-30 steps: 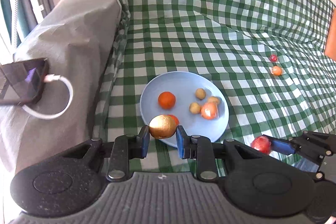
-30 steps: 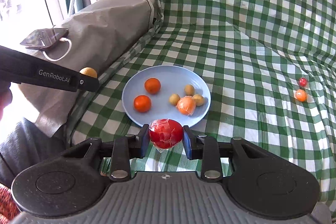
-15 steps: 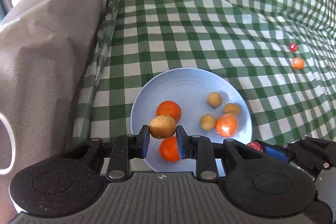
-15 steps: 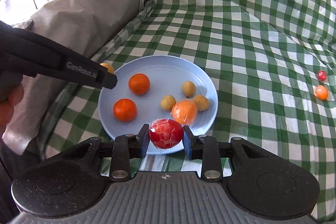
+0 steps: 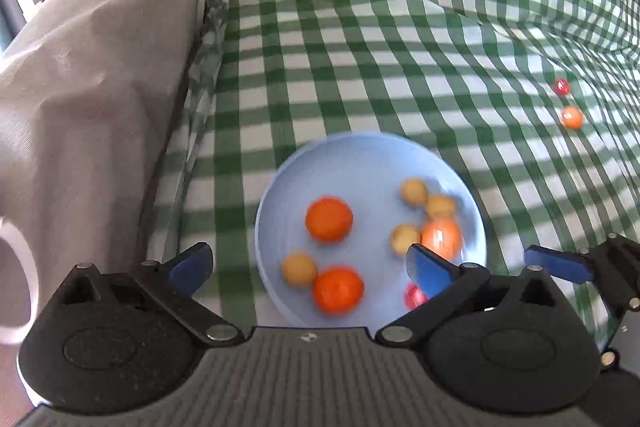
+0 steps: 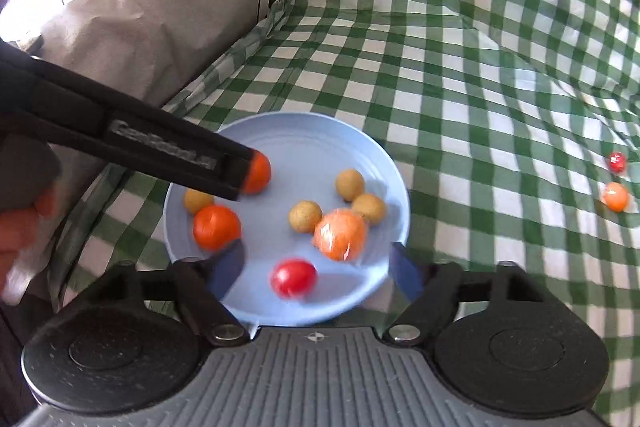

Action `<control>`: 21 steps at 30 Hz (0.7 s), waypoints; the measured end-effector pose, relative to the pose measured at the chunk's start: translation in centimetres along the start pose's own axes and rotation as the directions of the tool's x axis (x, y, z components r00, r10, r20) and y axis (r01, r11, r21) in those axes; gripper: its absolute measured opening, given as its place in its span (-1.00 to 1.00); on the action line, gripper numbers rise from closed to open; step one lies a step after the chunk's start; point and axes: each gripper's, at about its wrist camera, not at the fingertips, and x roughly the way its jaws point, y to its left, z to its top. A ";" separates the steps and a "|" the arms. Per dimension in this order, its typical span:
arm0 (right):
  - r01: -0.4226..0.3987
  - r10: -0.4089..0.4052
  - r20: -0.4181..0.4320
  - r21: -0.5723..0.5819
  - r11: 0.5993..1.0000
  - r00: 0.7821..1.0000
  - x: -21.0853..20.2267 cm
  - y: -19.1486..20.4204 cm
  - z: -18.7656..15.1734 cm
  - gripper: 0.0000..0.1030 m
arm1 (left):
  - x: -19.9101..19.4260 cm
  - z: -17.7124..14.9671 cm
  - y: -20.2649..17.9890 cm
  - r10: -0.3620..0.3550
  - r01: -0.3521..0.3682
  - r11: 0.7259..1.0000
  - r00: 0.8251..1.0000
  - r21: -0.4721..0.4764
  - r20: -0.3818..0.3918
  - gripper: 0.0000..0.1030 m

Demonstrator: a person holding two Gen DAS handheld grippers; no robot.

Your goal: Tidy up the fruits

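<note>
Left tool (image 5: 310,269) tilted steeply down over blue plate (image 5: 360,155), jaws opening, nothing pinched | right tool (image 6: 316,269) likewise, spreading, red fruit (image 6: 293,277) loose between

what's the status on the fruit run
Both grippers, left and right, opening, nothing held. Red fruit and tan fruit on plate. Two fruits left on cloth.

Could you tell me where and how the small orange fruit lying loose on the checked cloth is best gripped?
Grip the small orange fruit across its round middle, coming from above. It lies apart from the small red fruit behind it, so set the jaws at its left and right.
</note>
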 end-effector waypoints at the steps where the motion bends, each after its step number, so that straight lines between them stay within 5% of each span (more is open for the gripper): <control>1: -0.002 0.002 -0.009 0.002 1.000 1.000 -0.7 0.0 -0.4 0.63 | -0.8 -0.7 0.0 0.004 -0.004 1.000 1.000 -0.004 -0.004 0.99; 8: -0.012 0.014 -0.046 0.052 0.999 0.999 -6.8 0.3 -4.1 0.81 | -6.1 -6.0 0.0 0.051 -0.051 0.998 0.998 -0.028 -0.024 0.99; 21: 0.036 -0.040 0.137 0.033 0.999 0.990 -14.9 2.0 -6.9 0.93 | -12.9 -10.2 -1.0 0.115 -0.112 0.993 0.991 -0.043 0.072 0.99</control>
